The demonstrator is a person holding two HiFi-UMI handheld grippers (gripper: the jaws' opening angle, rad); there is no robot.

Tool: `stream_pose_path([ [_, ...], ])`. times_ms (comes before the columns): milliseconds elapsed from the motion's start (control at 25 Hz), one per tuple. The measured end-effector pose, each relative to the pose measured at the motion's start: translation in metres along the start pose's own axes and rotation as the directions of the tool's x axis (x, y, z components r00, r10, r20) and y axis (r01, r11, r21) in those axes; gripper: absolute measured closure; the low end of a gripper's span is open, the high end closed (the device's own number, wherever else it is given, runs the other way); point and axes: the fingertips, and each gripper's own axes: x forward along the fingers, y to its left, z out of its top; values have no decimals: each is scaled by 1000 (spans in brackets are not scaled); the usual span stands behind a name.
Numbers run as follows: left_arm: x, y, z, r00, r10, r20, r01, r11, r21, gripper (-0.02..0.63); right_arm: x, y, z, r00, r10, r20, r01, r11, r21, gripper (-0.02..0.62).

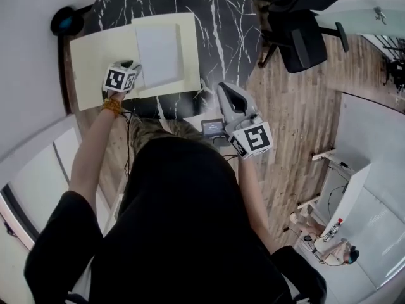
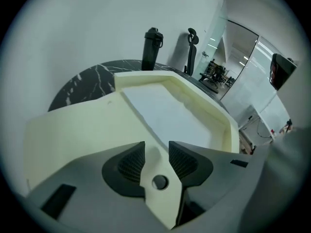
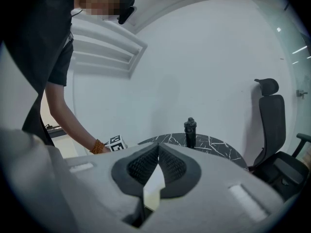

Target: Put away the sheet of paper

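A white sheet of paper [image 1: 158,54] lies flat in the right half of an open cream folder case [image 1: 95,62] on the round black marble table [image 1: 221,18]. My left gripper [image 1: 137,72] rests at the sheet's near left corner. In the left gripper view its jaws [image 2: 156,154] stand apart with nothing pressed between the pads, and the paper [image 2: 167,115] lies just ahead inside the raised cream rim [image 2: 221,118]. My right gripper [image 1: 228,90] is held off the table near the person's body, and its pads [image 3: 158,161] meet with nothing in them.
A black bottle [image 2: 151,47] stands on the table beyond the case, also seen as the bottle [image 3: 189,132]. A black office chair [image 1: 304,24] stands to the table's right on the wood floor. A dark round object [image 1: 66,21] sits by the table's left edge.
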Motion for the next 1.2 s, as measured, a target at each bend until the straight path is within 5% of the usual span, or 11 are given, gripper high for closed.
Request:
stream_pose_path([
  [120, -12, 6, -7, 998, 51, 43, -55, 994, 95, 442, 4, 1, -1, 1000, 9, -4, -9, 1000, 0, 597],
  [200, -10, -11, -3, 1000, 15, 26, -21, 976, 215, 442, 6, 1, -2, 1000, 9, -9, -9, 1000, 1, 597],
  [280, 6, -26, -3, 1000, -19, -20, 25, 950, 312, 442, 6, 1, -3, 1000, 8, -15, -8, 1000, 0, 597],
  [480, 57, -54, -14, 981, -53, -188, 127, 903, 411, 448, 1, 3, -3, 1000, -4, -18, 3, 1000, -6, 597],
  [600, 68, -69, -9, 974, -60, -219, 145, 907, 396, 448, -3, 3, -2, 1000, -14, -13, 14, 1000, -1, 597],
  [800, 53, -63, 24, 984, 44, -175, 38, 899, 436, 448, -5, 1, -1, 1000, -18, -3, 18, 1000, 2, 597],
  [920, 52, -68, 16, 989, -3, -149, 62, 918, 391, 448, -4, 0, 0, 1000, -9, 6, 9, 1000, 3, 597],
  [1200, -22, -102, 44, 991, -40, 125, -1, 950, 311, 448, 7, 0, 4, 998, 45, 32, -45, 999, -7, 597],
])
